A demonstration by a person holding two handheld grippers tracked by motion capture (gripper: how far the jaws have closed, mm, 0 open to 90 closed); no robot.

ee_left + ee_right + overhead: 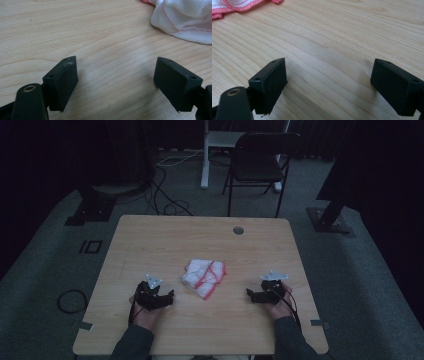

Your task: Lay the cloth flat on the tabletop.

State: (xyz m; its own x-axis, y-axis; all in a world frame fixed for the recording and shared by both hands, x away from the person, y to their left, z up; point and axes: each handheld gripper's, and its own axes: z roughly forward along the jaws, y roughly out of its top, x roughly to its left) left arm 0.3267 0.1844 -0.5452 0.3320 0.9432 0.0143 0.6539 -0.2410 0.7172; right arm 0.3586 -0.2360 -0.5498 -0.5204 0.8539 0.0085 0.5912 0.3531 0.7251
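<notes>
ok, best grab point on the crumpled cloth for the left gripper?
Probably the cloth's near-left edge, approached low from its left. The left gripper sits open beside it, and the left gripper view shows a raised white fold there to pinch.

Table: pale wood-grain top, smooth and matt. Cloth at its centre: soft white woven fabric with pink stitched edging. Gripper pads: matt black plastic.
</notes>
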